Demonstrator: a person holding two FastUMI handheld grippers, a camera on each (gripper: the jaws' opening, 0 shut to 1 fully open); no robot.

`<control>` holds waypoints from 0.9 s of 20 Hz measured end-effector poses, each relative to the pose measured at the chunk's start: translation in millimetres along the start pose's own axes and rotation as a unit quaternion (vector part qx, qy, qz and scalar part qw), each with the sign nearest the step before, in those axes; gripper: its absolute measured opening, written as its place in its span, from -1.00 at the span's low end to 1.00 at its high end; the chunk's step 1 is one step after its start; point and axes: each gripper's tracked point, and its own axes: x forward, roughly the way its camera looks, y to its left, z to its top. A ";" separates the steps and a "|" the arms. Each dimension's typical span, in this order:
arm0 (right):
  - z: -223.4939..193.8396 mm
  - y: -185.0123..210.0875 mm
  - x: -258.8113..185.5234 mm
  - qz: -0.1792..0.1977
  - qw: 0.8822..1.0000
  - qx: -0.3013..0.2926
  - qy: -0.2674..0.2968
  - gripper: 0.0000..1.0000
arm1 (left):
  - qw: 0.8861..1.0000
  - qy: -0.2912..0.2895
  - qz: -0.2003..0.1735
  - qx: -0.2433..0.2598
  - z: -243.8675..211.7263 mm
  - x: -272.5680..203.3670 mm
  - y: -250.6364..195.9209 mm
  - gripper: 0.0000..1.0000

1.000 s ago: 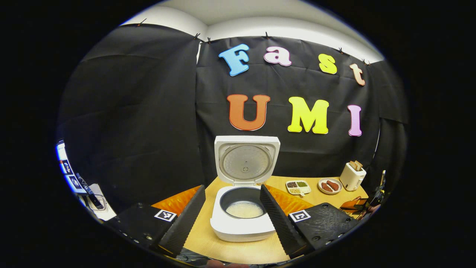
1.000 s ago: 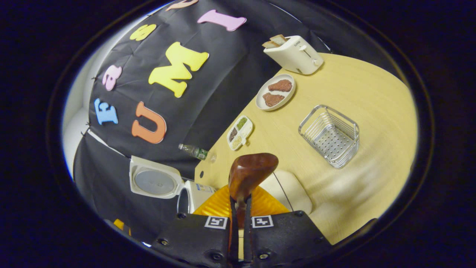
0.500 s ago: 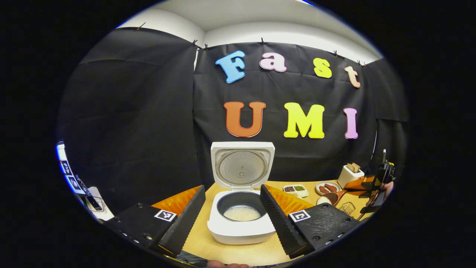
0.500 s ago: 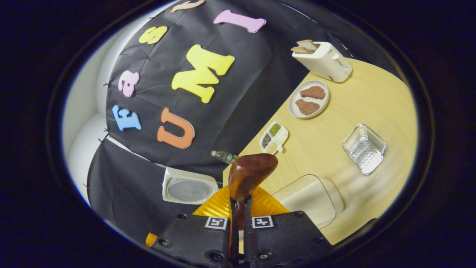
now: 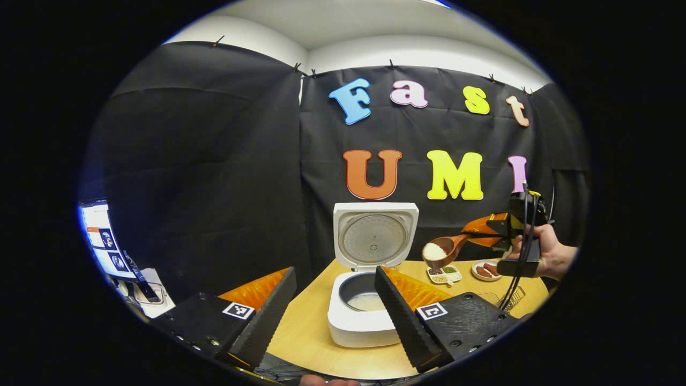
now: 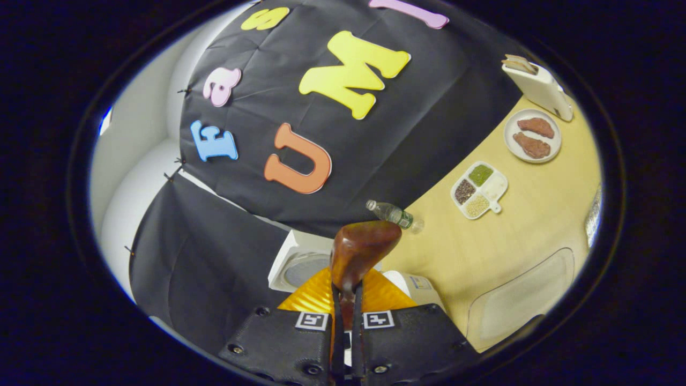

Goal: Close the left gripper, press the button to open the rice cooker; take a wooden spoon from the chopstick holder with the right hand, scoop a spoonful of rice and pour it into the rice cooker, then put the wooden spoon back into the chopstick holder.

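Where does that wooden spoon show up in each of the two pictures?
Left gripper view: the wooden spoon is at right, in the air, heaped with rice.
Right gripper view: wooden spoon at bottom centre, seen from its underside, clamped by the right gripper.
Shared landmark: the rice cooker's open lid.

Left gripper (image 5: 335, 300): black ribbed fingers (image 5: 268, 316), orange backing, square markers, screws.
Right gripper (image 6: 345, 321): black blocks, markers, screws; black cables.
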 end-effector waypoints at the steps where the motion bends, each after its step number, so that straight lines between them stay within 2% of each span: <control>1: -6.2 1.0 13.9 -0.005 1.000 -0.004 0.004 -0.80 | 1.000 0.001 0.002 -0.007 -2.2 0.6 3.2 0.89; 4: -22.3 1.1 48.9 -0.023 0.999 -0.030 0.017 -0.80 | 1.000 0.009 0.012 -0.024 -10.6 0.5 18.5 0.89; 7: -35.8 -5.1 72.8 -0.051 0.994 -0.093 0.026 -0.80 | 0.999 0.015 0.020 -0.044 -19.5 -6.7 29.7 0.89; 13: -45.2 -1.4 90.8 -0.084 0.971 -0.221 0.014 -0.80 | 0.998 0.033 0.027 -0.051 -38.2 -7.1 41.1 0.89; 18: -47.6 9.2 96.6 -0.086 0.946 -0.313 0.007 -0.79 | 0.998 0.030 0.018 -0.052 -38.0 -0.1 40.3 0.89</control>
